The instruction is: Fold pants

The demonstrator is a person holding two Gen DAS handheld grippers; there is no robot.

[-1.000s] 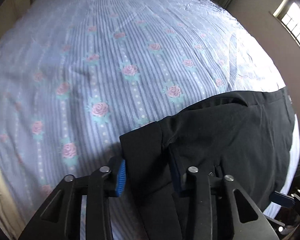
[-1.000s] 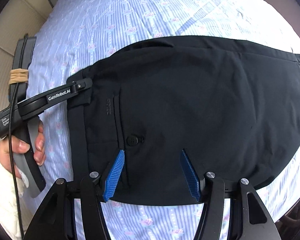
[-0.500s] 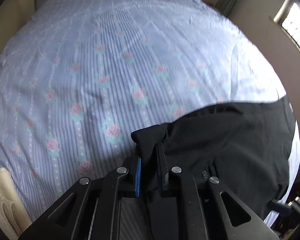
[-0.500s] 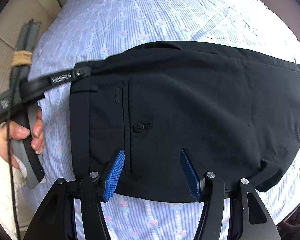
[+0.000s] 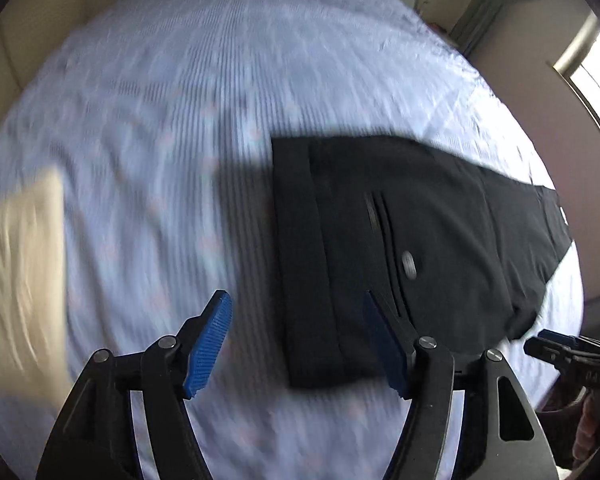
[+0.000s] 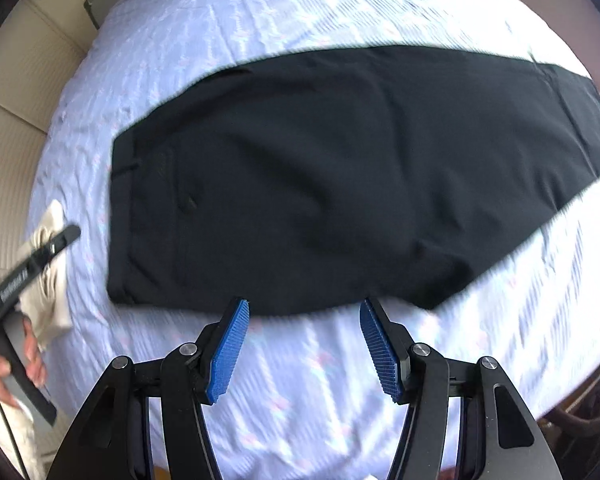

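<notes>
Pants point(image 6: 340, 176): black, lying flat on the bed, folded lengthwise so the legs lie one on the other; waistband toward the left of the right wrist view, legs running off to the right. In the left wrist view the waistband edge faces the camera's left and the legs stretch away to the right.
Pocket button point(image 5: 408, 265): pale, on the seat of the pants, beside a welt pocket slit; blurred.
Bed point(image 6: 300, 392): covered with a light blue striped sheet with small pink flowers; both views are smeared by motion.
Left claw point(image 5: 298, 344): jaws apart, having just been opening; nothing is between the blue pads. It hangs above the bed at the waistband end, the near corner of the pants showing behind the gap. In the right wrist view it appears at the left edge, clear of the pants, held by a hand point(image 6: 4, 364).
Right claw point(image 6: 304, 346): jaws apart, nothing between them. It hangs over bare sheet just beside the near edge of the pants, not touching the cloth. In the left wrist view only its tip shows, at the lower right edge.
Cream cloth point(image 6: 50, 276): a pale bundle on the bed just left of the waistband, partly behind the left claw; what it is I cannot tell.
Window point(image 5: 596, 80): bright, on the wall at the right of the left wrist view.
Headboard point(image 6: 16, 92): beige padded panel along the left side of the bed.
</notes>
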